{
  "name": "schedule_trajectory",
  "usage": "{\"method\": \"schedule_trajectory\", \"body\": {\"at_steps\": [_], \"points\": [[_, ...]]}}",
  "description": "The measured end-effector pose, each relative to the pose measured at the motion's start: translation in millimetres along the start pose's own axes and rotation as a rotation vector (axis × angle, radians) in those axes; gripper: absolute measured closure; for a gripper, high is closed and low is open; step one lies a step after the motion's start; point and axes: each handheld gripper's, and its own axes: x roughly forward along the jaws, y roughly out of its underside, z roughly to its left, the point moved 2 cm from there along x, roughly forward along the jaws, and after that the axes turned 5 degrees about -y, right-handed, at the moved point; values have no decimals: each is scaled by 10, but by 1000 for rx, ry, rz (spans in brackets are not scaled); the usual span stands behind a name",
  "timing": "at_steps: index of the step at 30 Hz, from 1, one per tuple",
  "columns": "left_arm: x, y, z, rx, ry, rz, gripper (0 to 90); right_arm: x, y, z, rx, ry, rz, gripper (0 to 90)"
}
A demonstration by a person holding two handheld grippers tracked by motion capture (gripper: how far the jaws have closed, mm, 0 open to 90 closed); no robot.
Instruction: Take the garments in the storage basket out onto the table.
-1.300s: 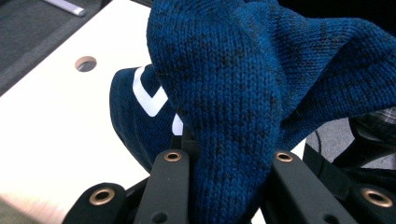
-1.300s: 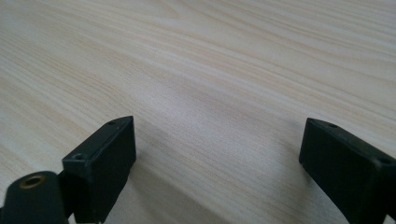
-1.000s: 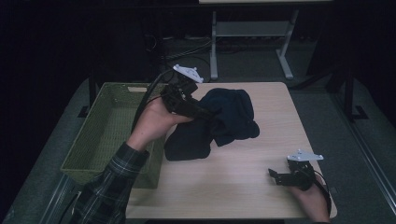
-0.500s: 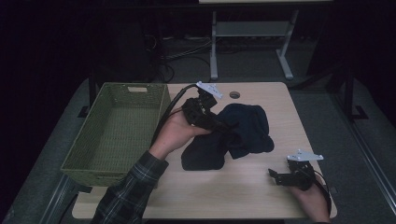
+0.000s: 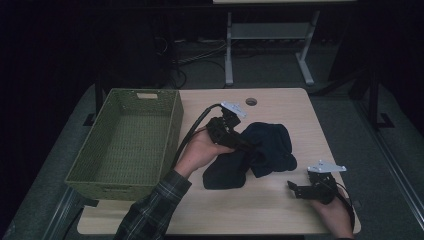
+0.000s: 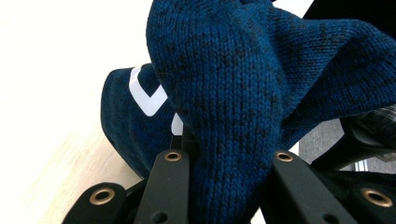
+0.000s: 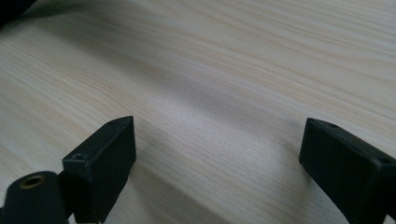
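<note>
Navy knit garment (image 5: 260, 152), pinched in left gripper (image 6: 224, 163), now lowered from above the wicker basket (image 5: 125, 145) onto mid-table (image 5: 280, 210); likely ready for spreading. Right gripper (image 5: 300, 189) spread, idle.

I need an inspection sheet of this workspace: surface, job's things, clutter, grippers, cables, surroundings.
Surface: light wooden table, with a round hole at the far edge.
Job's things: dark blue knitted garment lying crumpled mid-table.
Clutter: green woven basket at the table's left, nothing seen inside.
Grippers: left gripper shut on garment; right gripper open over bare wood.
Cables: black cable trailing from left gripper.
Surroundings: dark room, grey stand behind.
</note>
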Motion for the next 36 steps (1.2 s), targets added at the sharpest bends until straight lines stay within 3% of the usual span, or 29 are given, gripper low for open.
{"method": "schedule_trajectory", "body": {"at_steps": [4,8,19,23,33,36], "points": [[98,43,43,3,15,-10,770,0,0,0,0,0,-1,106],[220,129,142,-11,-17,10,769,1,0,0,0,0,-1,106],[461,413,440,-97,-40,53,768,3,1,-4,-3,4,0,106],[523,500,513,-126,-34,62,764,3,1,-4,-3,4,0,106],[626,715,651,-145,-80,101,759,3,1,-4,-3,4,0,106],[633,753,665,-149,-72,89,747,3,1,-3,-3,4,0,106]]}}
